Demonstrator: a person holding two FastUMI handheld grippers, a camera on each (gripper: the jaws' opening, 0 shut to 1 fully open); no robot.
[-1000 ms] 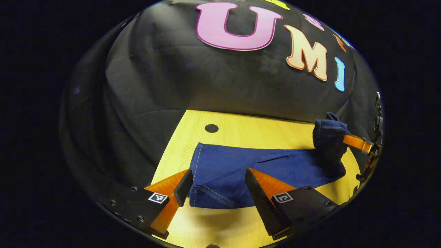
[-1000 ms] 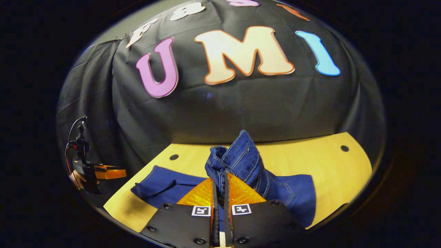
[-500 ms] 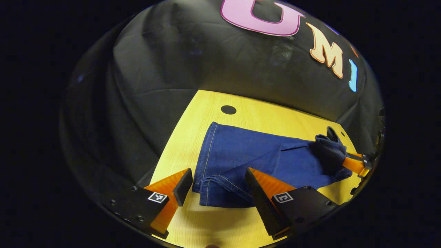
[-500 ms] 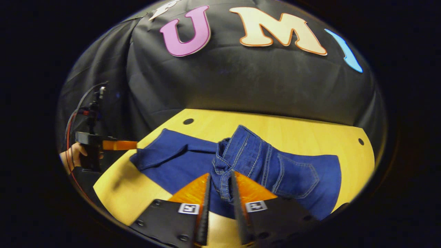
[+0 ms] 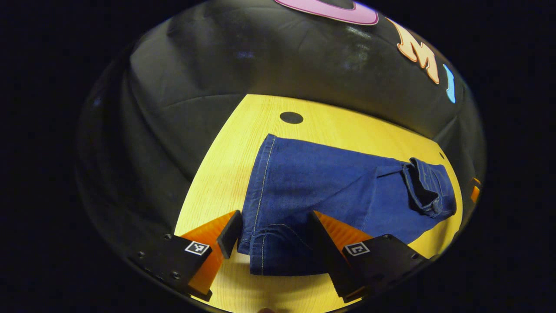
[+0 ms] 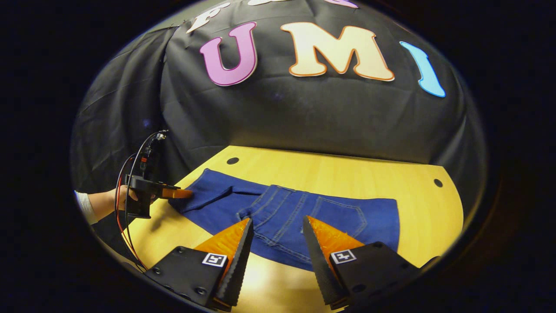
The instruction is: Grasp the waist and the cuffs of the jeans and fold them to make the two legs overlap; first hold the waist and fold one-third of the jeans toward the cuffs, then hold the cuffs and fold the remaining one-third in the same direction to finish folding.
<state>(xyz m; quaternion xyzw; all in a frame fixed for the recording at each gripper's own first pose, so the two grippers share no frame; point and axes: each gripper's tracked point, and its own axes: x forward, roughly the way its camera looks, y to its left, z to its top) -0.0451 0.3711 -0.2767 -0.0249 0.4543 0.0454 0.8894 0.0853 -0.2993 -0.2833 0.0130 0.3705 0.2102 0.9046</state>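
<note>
Dark blue denim jeans (image 6: pixel 304 213) flat mid-table (image 6: pixel 425 208), waist third folded over. Right gripper (image 6: pixel 273 248) jaws open, empty. Left gripper (image 5: pixel 273 237) jaws open astride cuffs (image 5: pixel 265 248). Next: pinch cuffs, fold over.

A recording booth: black cloth wall (image 6: pixel 304 117) draped behind a pale wooden counter (image 6: pixel 347 174) with round cable holes (image 5: pixel 291 117).

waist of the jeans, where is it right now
In the right gripper view the waist lies folded over the legs on the table, just beyond the open right gripper.
</note>
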